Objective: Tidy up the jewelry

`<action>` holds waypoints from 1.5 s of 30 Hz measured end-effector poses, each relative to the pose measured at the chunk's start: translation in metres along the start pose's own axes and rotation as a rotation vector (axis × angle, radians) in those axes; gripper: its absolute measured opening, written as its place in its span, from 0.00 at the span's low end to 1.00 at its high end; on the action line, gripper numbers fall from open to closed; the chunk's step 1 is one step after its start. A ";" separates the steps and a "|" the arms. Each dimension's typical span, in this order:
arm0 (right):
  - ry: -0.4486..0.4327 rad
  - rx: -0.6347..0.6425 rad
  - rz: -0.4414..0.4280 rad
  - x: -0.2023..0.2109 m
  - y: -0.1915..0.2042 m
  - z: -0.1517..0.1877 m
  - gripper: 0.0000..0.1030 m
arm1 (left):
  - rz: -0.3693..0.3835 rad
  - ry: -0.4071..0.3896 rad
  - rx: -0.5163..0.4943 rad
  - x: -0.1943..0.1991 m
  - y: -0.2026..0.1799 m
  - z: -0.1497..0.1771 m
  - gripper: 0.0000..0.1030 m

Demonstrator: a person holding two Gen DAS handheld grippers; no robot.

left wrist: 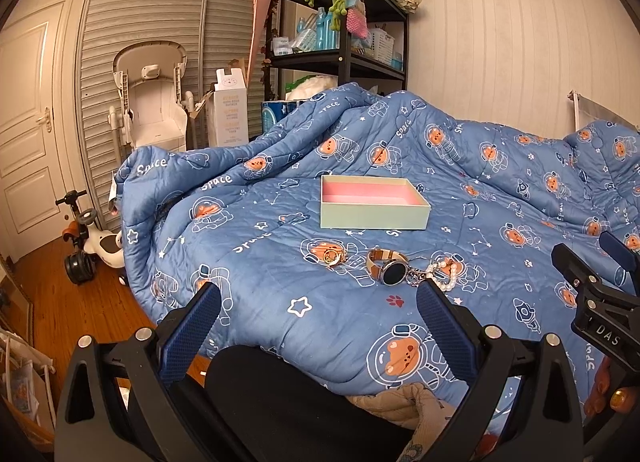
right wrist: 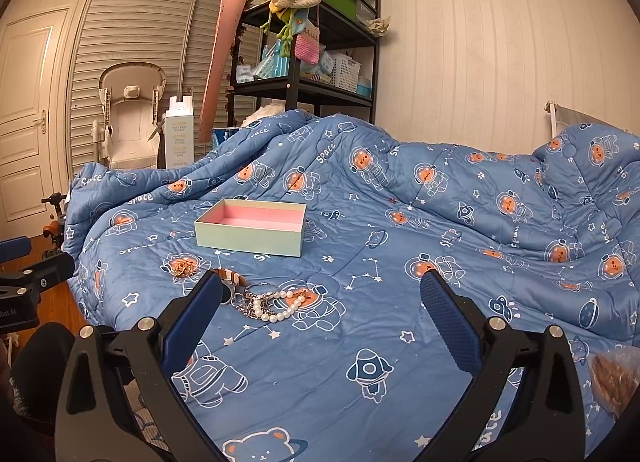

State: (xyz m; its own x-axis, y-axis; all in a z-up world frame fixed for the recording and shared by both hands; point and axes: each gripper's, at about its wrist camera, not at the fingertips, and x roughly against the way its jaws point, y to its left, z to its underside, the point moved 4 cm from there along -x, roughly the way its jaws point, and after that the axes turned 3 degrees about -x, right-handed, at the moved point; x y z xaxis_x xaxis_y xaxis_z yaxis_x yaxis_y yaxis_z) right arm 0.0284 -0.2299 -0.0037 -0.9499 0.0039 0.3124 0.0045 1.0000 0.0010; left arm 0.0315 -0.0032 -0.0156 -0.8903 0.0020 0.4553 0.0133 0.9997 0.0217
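While I hold both tools low over the near edge of the bed, my left gripper [left wrist: 318,304] has its blue fingers spread wide with nothing between them, above the blue quilt [left wrist: 256,286] printed with astronaut bears. Far left stand a white door [left wrist: 28,134] and a ride-on toy [left wrist: 94,242] on the wood floor. Moving right along the quilt, a small cluster of gold rings [left wrist: 333,257] lies nearest the left, then a watch [left wrist: 388,268] with a tan strap and dark face just beside it, then a silver chain [left wrist: 416,277] and a pearl bracelet [left wrist: 444,274] tangled close together. Beyond them, farther from me, sits an open pale-green box [left wrist: 374,202] with a pink lining, empty. My right gripper [right wrist: 322,298] is released too, fingers wide apart, hovering to the right of the pearls. A black shelf [right wrist: 320,62] stands against the far wall.
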 end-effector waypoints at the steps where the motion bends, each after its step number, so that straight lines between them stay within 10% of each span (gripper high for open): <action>1: 0.001 0.000 0.000 0.000 0.000 0.000 0.95 | 0.000 0.000 0.000 0.000 0.000 0.000 0.93; 45: 0.040 -0.002 0.000 -0.007 0.001 0.006 0.95 | 0.003 0.008 0.000 0.001 0.000 0.002 0.93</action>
State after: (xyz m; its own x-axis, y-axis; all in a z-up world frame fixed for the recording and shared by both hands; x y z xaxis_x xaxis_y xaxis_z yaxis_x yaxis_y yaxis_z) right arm 0.0330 -0.2286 -0.0118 -0.9366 0.0037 0.3505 0.0049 1.0000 0.0027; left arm 0.0292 -0.0036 -0.0170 -0.8868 0.0048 0.4622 0.0160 0.9997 0.0203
